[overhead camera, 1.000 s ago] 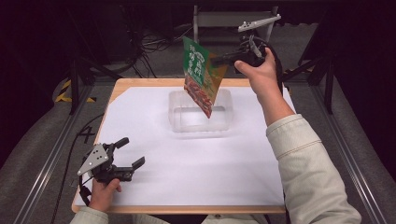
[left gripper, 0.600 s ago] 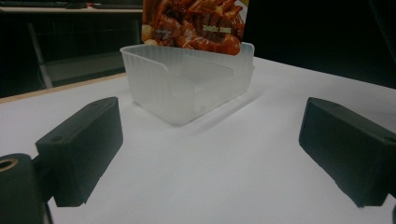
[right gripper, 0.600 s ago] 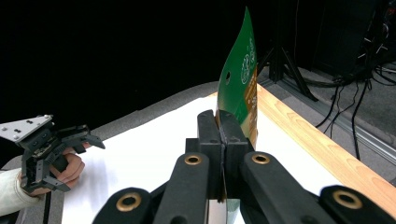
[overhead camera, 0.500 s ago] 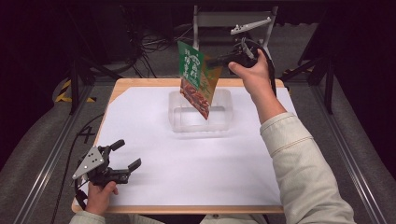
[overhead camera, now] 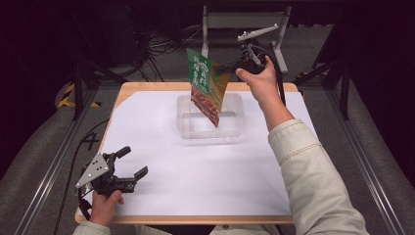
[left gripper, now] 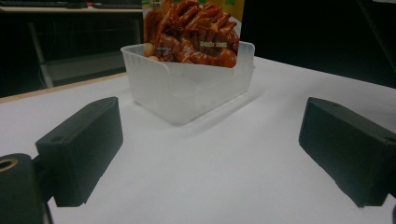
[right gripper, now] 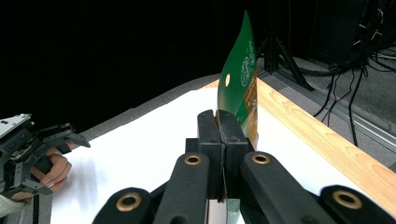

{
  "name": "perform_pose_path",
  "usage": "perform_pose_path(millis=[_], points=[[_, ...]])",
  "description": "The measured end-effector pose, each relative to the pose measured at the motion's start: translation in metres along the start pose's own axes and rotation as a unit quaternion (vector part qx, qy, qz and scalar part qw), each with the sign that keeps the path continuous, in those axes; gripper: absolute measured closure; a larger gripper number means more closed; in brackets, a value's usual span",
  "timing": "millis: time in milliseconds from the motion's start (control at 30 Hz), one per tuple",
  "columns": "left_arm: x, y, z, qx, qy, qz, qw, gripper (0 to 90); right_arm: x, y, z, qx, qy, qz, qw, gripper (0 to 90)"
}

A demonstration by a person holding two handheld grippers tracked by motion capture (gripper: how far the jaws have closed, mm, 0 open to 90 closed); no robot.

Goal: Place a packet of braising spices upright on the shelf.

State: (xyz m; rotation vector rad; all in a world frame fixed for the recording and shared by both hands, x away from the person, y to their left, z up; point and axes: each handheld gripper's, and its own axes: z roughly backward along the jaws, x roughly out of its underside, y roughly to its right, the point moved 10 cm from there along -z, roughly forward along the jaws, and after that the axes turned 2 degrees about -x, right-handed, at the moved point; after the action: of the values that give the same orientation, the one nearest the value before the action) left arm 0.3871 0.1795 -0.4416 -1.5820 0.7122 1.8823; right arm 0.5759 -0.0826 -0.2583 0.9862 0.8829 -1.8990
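Right gripper [overhead camera: 229,65]: raised at about 1 o'clock over the far edge of the table, its jaws pressed together on the upper edge of the snack packet [overhead camera: 205,87]; the right gripper view shows the two black jaws clamped flat with the green packet edge between them

Snack packet: hangs tilted from that grip, green top uppermost, red printed lower half pointing down; its bottom corner dips inside the clear plastic tub [overhead camera: 211,117], and whether it touches the tub floor cannot be told

Clear plastic tub: sits at 12 o'clock on the white sheet [overhead camera: 205,171], near the far edge of the wooden table [overhead camera: 288,87]; in the left gripper view its near wall partly veils the packet's lower end

Left gripper [overhead camera: 132,164]: low at 7 o'clock near the table's front left corner, jaws spread wide with nothing between them, pointing toward the tub across bare white sheet, well apart from it

In the way: nothing lies between the left gripper and the tub; the tub's rim surrounds the packet's lower corner

Around: a grey metal stand [overhead camera: 244,24] behind the table at 12 o'clock, loose cables [overhead camera: 166,46] on the floor at 11 o'clock, aluminium rails [overhead camera: 49,166] along both sides
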Motion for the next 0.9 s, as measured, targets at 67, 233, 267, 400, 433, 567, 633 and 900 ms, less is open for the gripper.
perform_pose_path(millis=[67, 233, 267, 400, 433, 567, 633, 900], points=[[0.000, 0.000, 0.000, 0.001, 0.001, 0.001, 1.0000, 7.0, 0.002, 0.002, -0.003, 0.001, -0.001, -0.003, 1.0000, 90.0], [0.000, 0.000, 0.000, 0.001, 0.000, 0.001, 1.0000, 7.0, 0.006, 0.004, -0.010, 0.001, -0.005, -0.009, 1.0000, 90.0], [0.000, 0.000, 0.000, 0.001, 0.000, 0.001, 1.0000, 7.0, 0.007, 0.004, -0.011, 0.001, -0.006, -0.008, 1.0000, 90.0], [0.000, 0.000, -0.001, 0.001, 0.001, 0.000, 1.0000, 7.0, 0.012, 0.006, -0.016, 0.004, -0.014, -0.011, 0.9998, 90.0], [0.000, 0.000, -0.001, 0.002, 0.001, -0.001, 1.0000, 7.0, 0.013, 0.006, -0.017, 0.004, -0.015, -0.011, 0.9998, 90.0], [0.000, 0.000, -0.001, 0.002, 0.001, 0.004, 1.0000, 7.0, 0.017, 0.007, -0.021, 0.005, -0.021, -0.014, 0.9997, 90.0], [0.000, 0.000, -0.001, 0.002, 0.000, 0.004, 1.0000, 7.0, 0.020, 0.008, -0.023, 0.006, -0.023, -0.016, 0.9996, 90.0], [0.000, 0.000, -0.002, 0.002, 0.000, 0.003, 1.0000, 7.0, 0.028, 0.010, -0.030, 0.007, -0.033, -0.020, 0.9992, 90.0]])
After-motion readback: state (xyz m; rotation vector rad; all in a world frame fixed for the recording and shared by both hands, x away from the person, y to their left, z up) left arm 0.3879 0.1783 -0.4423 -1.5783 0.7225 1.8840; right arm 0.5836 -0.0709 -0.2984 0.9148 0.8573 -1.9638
